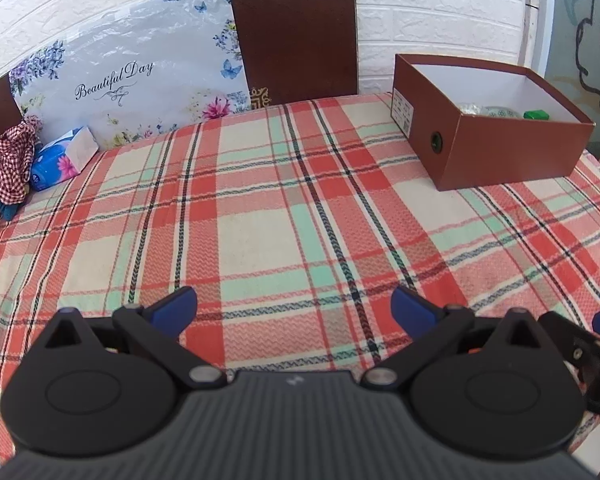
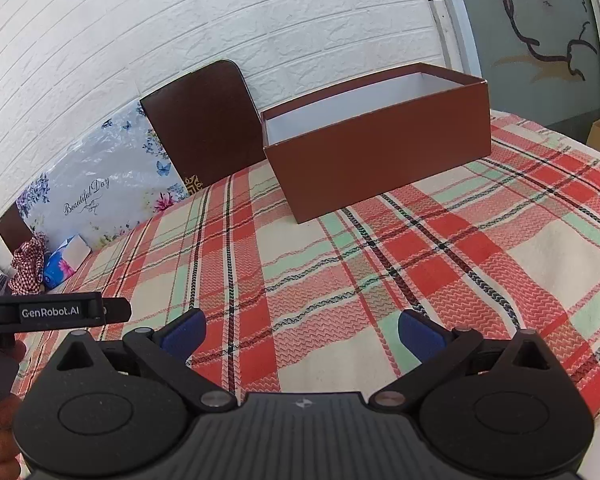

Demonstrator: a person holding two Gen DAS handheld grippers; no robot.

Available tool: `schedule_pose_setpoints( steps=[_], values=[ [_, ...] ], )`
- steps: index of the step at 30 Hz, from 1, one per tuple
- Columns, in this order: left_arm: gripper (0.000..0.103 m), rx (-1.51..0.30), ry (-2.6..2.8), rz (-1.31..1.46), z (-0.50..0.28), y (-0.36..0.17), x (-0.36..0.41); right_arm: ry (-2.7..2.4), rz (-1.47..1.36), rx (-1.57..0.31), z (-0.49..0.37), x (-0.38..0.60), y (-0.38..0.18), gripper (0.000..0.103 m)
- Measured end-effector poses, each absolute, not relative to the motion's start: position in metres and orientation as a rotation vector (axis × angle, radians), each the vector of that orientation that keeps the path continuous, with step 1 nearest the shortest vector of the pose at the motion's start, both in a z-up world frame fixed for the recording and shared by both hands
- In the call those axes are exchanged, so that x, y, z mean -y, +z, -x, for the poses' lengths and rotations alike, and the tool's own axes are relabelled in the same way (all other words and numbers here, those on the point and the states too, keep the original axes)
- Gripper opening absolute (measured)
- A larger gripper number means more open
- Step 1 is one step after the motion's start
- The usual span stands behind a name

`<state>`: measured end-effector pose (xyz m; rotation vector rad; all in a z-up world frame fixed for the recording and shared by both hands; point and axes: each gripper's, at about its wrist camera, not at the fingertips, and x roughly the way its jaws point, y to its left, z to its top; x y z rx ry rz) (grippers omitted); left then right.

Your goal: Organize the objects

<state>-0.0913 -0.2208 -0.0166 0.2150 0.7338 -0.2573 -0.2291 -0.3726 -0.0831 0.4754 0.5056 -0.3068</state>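
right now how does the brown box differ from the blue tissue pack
The brown box is large, rigid and open-topped, with small items inside; the blue tissue pack is small, soft and floral-printed. The box sits at the cloth's far right, the pack at the far left by the checked cloth. Both rest on the plaid tablecloth.

The floral panel [image 1: 132, 76] leaning at the wall reads "Beautiful Day" in script — legible in both views. "GenRobot.AI" stands in white on the left gripper's black body [image 2: 52, 312]. The box label [image 1: 403, 114] is too small to read.
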Motion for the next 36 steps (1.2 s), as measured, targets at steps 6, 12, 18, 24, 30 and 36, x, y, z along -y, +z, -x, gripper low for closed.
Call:
schedule_pose_setpoints(
  steps=[6, 12, 18, 24, 30, 36],
  values=[
    [0.103, -0.750, -0.262, -0.219, 0.0927, -0.0201, 0.2215, -0.305, -0.487, -0.511, 0.2294, 0.3740, -0.0850, 0.103],
    [0.103, -0.756, -0.260, -0.225, 0.0938, -0.0229, 0.2224, -0.306, -0.495, -0.516, 0.2295, 0.3739, -0.0864, 0.103],
    [0.103, -0.757, -0.258, -0.227, 0.0936, -0.0238, 0.2220, -0.302, -0.495, -0.519, 0.2291, 0.3760, -0.0872, 0.103],
    [0.103, -0.757, -0.260, -0.227, 0.0932, -0.0238, 0.2221, -0.302, -0.495, -0.521, 0.2285, 0.3757, -0.0879, 0.103],
    [0.103, -0.755, -0.270, -0.223, 0.0952, -0.0252, 0.2211, -0.302, -0.494, -0.526, 0.2279, 0.3753, -0.0898, 0.103],
    [0.103, -0.745, -0.289, -0.199, 0.0966, -0.0241, 0.2204, -0.303, -0.494, -0.529, 0.2273, 0.3746, -0.0899, 0.103]
  ],
)
